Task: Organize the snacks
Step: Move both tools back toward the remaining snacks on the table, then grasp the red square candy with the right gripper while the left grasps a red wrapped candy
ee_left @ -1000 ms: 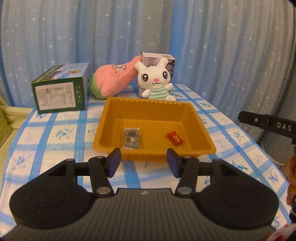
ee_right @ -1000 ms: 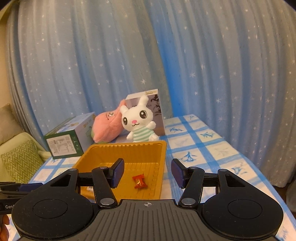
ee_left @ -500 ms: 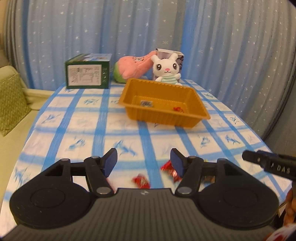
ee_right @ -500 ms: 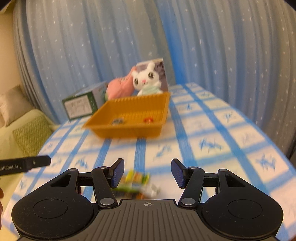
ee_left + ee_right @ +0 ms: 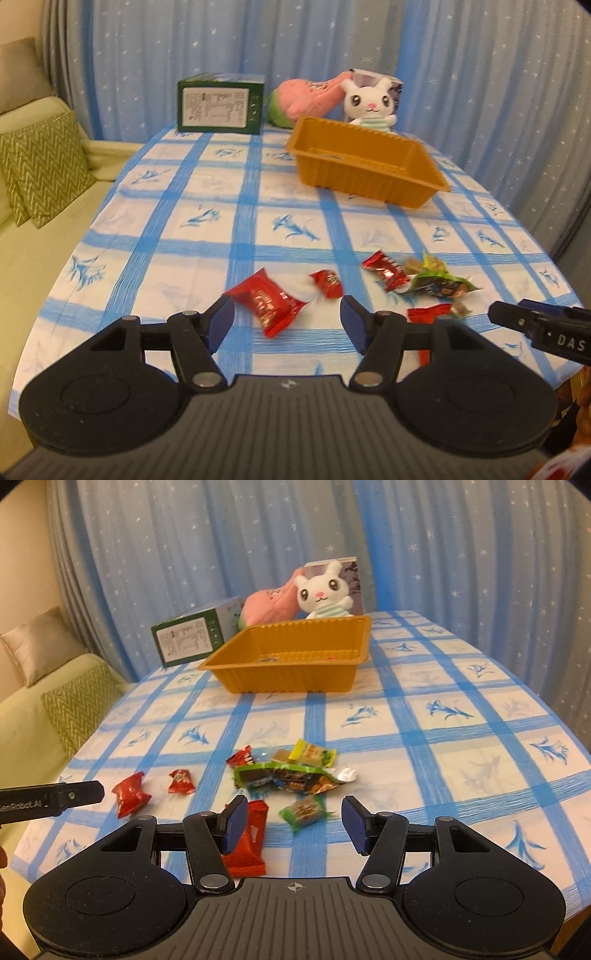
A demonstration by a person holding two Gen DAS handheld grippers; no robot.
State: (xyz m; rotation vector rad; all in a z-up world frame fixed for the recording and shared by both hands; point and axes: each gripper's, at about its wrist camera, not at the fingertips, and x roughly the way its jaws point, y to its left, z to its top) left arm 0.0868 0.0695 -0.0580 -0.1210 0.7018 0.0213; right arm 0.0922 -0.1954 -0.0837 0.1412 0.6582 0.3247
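A red snack packet (image 5: 266, 301) lies at 12 o'clock between the left gripper (image 5: 287, 320) fingers. A green-wrapped snack (image 5: 304, 811) sits likewise at the right gripper (image 5: 291, 823). Both spread wide, empty

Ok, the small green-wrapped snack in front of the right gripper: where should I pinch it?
Pinch the small green-wrapped snack across its puffy middle, coming down from above. It lies flat and clear of the pile, just ahead of the open right gripper.

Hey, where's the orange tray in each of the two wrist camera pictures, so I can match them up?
Left wrist view: the orange tray sits upper right of centre, far across the table.
Right wrist view: the orange tray sits upper centre, slightly left.
Shared landmark: the white bunny plush stands just behind the tray in both.
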